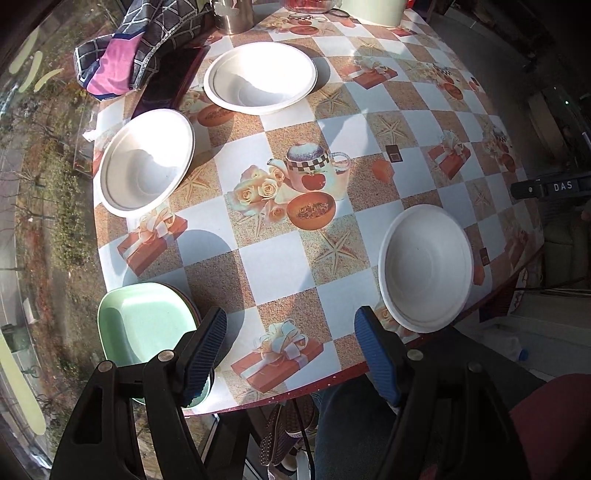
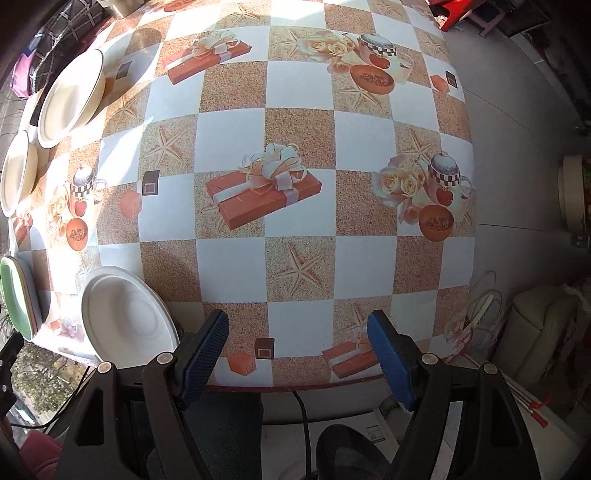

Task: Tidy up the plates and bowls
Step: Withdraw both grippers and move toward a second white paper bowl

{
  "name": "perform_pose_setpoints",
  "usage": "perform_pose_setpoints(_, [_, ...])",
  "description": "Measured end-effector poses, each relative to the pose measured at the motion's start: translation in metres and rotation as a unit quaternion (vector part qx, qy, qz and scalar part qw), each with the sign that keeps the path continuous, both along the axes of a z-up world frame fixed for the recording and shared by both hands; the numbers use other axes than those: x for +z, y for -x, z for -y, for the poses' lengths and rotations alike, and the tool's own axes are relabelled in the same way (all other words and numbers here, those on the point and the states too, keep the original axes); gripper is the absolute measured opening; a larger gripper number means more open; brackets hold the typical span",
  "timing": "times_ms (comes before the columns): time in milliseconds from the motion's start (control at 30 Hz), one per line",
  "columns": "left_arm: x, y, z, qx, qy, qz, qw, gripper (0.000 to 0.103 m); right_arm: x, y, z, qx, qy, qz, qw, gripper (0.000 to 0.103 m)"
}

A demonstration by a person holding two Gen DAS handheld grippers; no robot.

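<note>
Three white bowls stand apart on the patterned table (image 1: pixel 273 266): one at the far middle (image 1: pixel 260 75), one at the left (image 1: pixel 146 162), one near the front right edge (image 1: pixel 426 266). A stack of plates with a green one on top (image 1: pixel 147 325) sits at the front left corner. My left gripper (image 1: pixel 291 354) is open and empty above the front edge, between the plate stack and the near bowl. My right gripper (image 2: pixel 297 354) is open and empty at the table's front edge, with the near bowl (image 2: pixel 127 315) just to its left. The plate stack (image 2: pixel 16 295) shows at that view's left edge.
A checked cloth (image 1: pixel 136 48) and a dark tray (image 1: pixel 171 79) lie at the far left. A metal can (image 1: pixel 234 14) and other containers stand at the table's far edge. The other two bowls (image 2: pixel 70 98) show at the right wrist view's left. The floor lies beyond the table's right edge.
</note>
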State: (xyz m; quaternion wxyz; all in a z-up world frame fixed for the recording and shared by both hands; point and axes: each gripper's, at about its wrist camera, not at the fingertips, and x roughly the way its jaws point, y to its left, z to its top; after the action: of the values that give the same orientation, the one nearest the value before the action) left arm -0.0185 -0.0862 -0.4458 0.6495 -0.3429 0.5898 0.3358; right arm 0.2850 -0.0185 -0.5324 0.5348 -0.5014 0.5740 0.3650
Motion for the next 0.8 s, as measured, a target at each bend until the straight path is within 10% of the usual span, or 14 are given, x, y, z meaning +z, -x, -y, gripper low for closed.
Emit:
perform_pose_setpoints(433, [0.019, -0.011, -0.013, -0.028, -0.027, 0.005, 0.9993, 0.075, 0.035, 0.008, 0.004, 0.011, -0.010, 0.032, 0.999, 0.078])
perform_pose_setpoints(800, [0.018, -0.005, -0.015, -0.017, -0.023, 0.006, 0.9996, 0.075, -0.009, 0.026, 0.013, -0.041, 0.020, -0.021, 0.999, 0.078])
